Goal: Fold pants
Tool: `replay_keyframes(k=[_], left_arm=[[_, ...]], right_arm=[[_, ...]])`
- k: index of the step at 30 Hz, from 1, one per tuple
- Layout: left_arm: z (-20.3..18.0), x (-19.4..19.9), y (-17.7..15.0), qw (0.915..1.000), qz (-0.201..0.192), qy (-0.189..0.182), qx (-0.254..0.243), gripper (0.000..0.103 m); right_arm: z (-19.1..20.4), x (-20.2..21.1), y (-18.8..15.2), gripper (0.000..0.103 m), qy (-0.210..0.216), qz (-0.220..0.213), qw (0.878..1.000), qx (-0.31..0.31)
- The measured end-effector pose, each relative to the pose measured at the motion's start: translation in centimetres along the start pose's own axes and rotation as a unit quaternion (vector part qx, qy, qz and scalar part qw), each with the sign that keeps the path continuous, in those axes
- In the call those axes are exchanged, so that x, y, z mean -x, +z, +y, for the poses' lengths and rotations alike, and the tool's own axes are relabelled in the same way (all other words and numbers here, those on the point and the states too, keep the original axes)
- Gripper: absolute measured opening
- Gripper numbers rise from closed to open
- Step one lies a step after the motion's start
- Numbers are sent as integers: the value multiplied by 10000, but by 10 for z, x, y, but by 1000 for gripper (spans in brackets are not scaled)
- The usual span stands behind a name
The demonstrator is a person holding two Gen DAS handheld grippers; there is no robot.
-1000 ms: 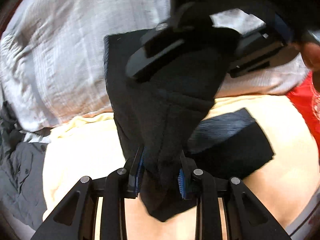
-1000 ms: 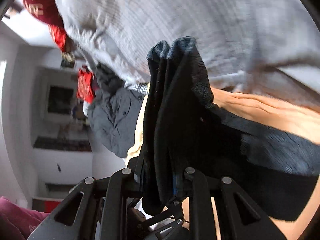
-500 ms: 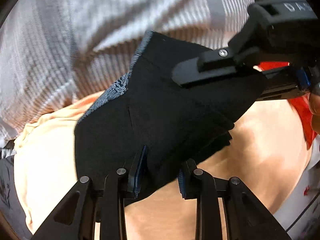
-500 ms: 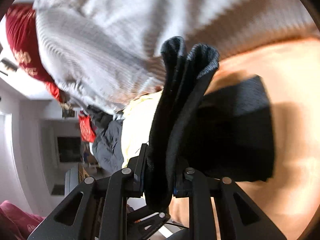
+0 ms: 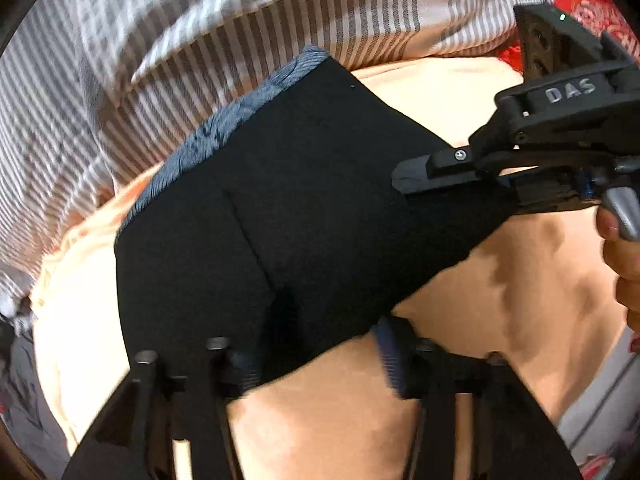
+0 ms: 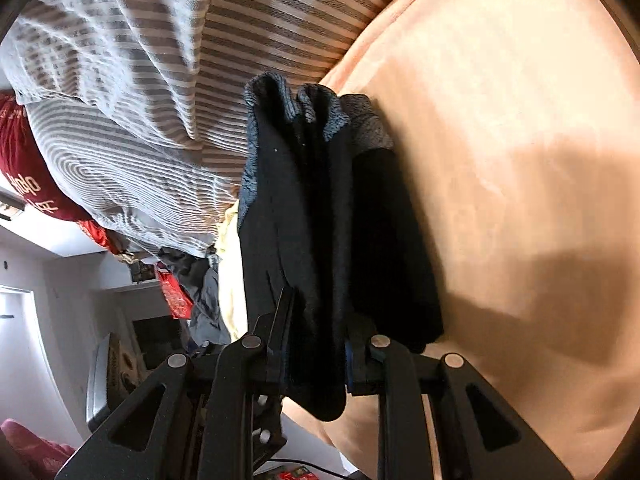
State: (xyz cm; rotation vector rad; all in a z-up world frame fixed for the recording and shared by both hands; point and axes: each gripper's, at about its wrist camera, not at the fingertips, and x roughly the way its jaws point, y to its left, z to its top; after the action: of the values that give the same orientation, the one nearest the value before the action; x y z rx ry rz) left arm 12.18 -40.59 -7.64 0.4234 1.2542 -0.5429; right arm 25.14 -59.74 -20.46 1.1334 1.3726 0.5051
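Note:
The black pants (image 5: pixel 312 216), folded into a thick wad with a grey-blue ribbed waistband along the far edge, lie on a peach bed sheet (image 5: pixel 500 288). My left gripper (image 5: pixel 316 352) has widened, its pads either side of the near edge of the pants. My right gripper (image 6: pixel 316 344) is shut on the folded layers of the pants (image 6: pixel 308 220), seen edge-on. It also shows in the left wrist view (image 5: pixel 452 176), clamped on the right edge of the pants.
A grey-and-white striped quilt (image 5: pixel 168 60) is bunched along the far side of the bed. A red cushion (image 5: pixel 588 4) lies at the far right. Dark clothes (image 6: pixel 200 288) hang off the bed's edge.
The pants have come down from hanging in the air to lying on the sheet. My left gripper's jaws have spread apart. The right gripper keeps its hold.

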Motion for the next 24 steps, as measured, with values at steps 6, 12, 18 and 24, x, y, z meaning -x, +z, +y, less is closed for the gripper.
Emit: replay_keyframes(k=[6, 12, 18, 24], left_arm=[[35, 27, -10, 9981, -131, -337, 497, 63], [117, 20, 5, 9777, -316, -272, 2060, 85], [161, -9, 11, 9591, -114, -109, 2826, 85], [164, -32, 2, 9585, 192, -119, 2841, 86]], right_arm=[[11, 26, 2, 52, -1052, 72, 9944, 11], [56, 48, 18, 52, -1939, -552, 9752, 908], [85, 5, 59, 52, -2112, -664, 9679, 1189], [104, -25, 81, 39, -2296, -692, 9572, 1619]])
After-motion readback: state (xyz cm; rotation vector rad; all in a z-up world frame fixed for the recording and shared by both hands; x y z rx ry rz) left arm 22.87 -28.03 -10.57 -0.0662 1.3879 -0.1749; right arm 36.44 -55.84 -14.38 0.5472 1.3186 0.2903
